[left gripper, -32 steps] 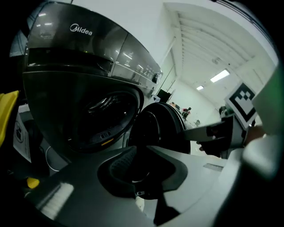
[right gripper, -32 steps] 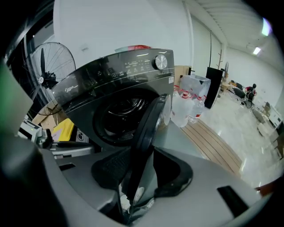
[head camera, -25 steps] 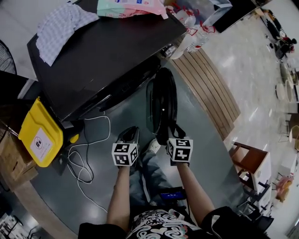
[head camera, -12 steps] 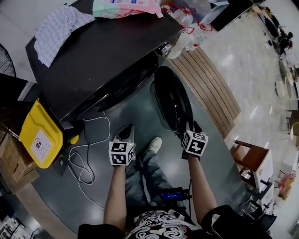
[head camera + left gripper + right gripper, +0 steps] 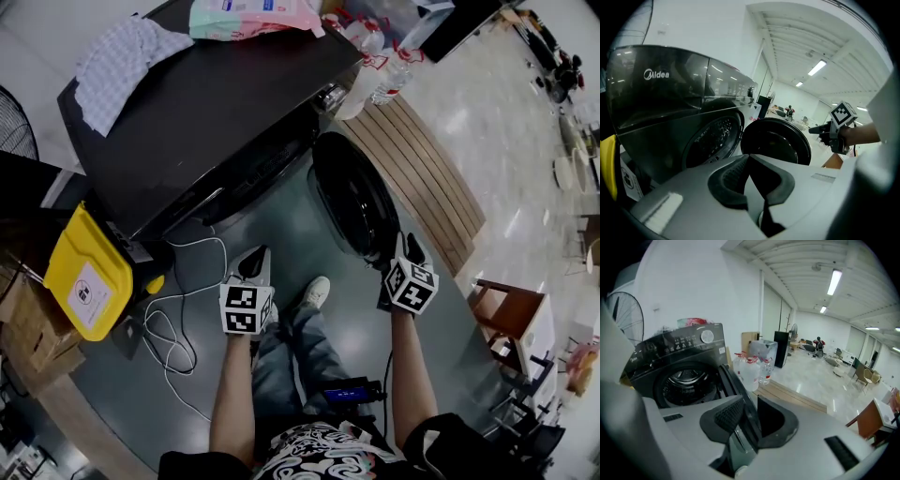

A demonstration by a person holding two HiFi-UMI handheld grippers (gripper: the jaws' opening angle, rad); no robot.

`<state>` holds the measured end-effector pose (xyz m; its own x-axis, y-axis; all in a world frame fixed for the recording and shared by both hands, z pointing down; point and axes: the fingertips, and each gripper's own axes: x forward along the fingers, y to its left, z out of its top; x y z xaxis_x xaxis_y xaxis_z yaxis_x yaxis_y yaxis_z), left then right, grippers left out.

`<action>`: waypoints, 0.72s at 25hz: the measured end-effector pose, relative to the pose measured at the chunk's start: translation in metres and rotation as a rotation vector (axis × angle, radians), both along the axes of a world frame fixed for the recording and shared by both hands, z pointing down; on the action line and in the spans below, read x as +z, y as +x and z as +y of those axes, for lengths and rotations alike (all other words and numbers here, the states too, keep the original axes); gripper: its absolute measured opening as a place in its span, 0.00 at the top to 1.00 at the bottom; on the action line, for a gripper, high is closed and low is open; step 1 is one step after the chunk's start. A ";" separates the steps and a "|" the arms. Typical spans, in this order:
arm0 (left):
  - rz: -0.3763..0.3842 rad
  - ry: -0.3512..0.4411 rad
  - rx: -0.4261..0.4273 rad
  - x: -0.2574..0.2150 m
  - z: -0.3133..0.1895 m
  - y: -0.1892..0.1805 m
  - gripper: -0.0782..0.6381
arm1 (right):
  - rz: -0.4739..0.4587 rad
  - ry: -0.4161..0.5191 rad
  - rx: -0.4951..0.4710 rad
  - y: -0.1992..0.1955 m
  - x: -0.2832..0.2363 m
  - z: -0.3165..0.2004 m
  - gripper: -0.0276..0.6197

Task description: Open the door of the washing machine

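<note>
The dark front-loading washing machine stands at the upper left of the head view. Its round door is swung out to the right, and the drum opening is exposed. My right gripper is at the door's outer edge. In the right gripper view the door rim runs between the pads of that gripper, whose jaws are closing on it. My left gripper hangs shut and empty in front of the machine, left of the door.
A yellow container and a white cable lie on the floor at the left. A checked cloth and a pink pack rest on the machine. Water bottles and a slatted wooden platform are behind the door. The person's shoe is below it.
The door has swung farther open to the right, and my right gripper has moved right with its edge. My left gripper has risen slightly.
</note>
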<state>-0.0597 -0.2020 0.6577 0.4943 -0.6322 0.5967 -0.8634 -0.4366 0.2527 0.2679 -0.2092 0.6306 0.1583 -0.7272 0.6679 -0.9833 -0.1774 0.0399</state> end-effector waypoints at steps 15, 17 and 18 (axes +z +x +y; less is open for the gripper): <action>0.105 0.226 -0.089 -0.195 0.060 -0.025 0.89 | -0.401 0.271 -0.413 -0.185 -0.168 0.082 0.95; 0.084 0.226 -0.115 -0.211 0.083 -0.025 0.89 | -0.358 0.264 -0.473 -0.190 -0.183 0.101 0.95; 0.071 0.233 -0.125 -0.220 0.096 -0.023 0.89 | -0.345 0.270 -0.489 -0.188 -0.192 0.112 0.95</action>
